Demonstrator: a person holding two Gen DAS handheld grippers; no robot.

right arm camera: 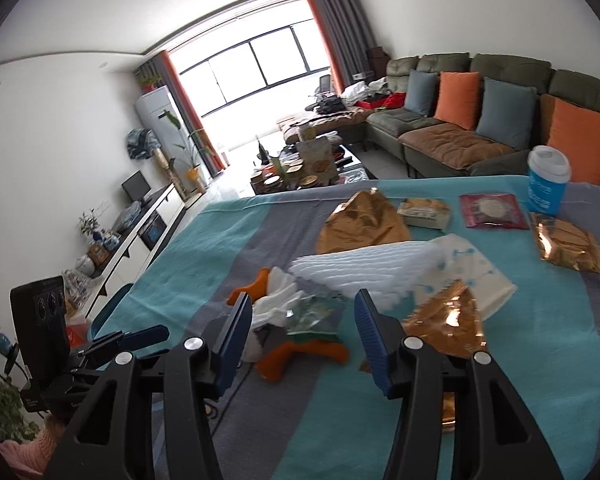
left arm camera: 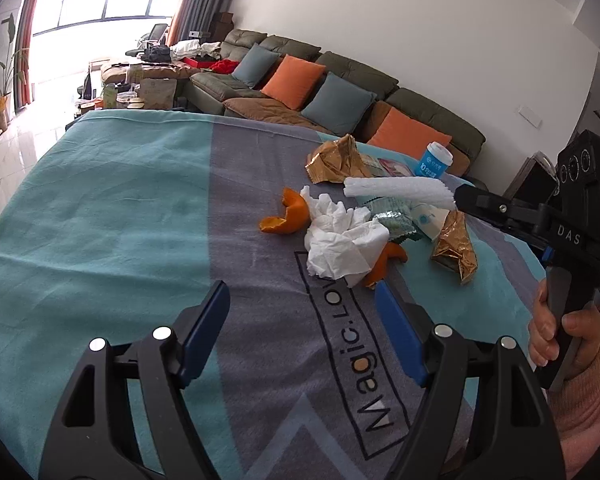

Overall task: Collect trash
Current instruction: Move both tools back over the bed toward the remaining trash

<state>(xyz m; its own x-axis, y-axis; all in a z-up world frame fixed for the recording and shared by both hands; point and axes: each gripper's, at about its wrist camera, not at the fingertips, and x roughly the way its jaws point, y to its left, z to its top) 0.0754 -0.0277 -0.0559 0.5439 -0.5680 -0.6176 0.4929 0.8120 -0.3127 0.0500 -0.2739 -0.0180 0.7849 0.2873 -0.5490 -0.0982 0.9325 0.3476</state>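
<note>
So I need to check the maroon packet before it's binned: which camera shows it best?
The right wrist view: the maroon packet lies flat and unobstructed beside the blue cup. The left wrist view shows only a sliver behind the gold wrapper.

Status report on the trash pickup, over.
Left gripper open, empty. Right gripper open, empty, above the green wrapper. Crumpled tissue and orange peels untouched. Nothing blocking.
</note>
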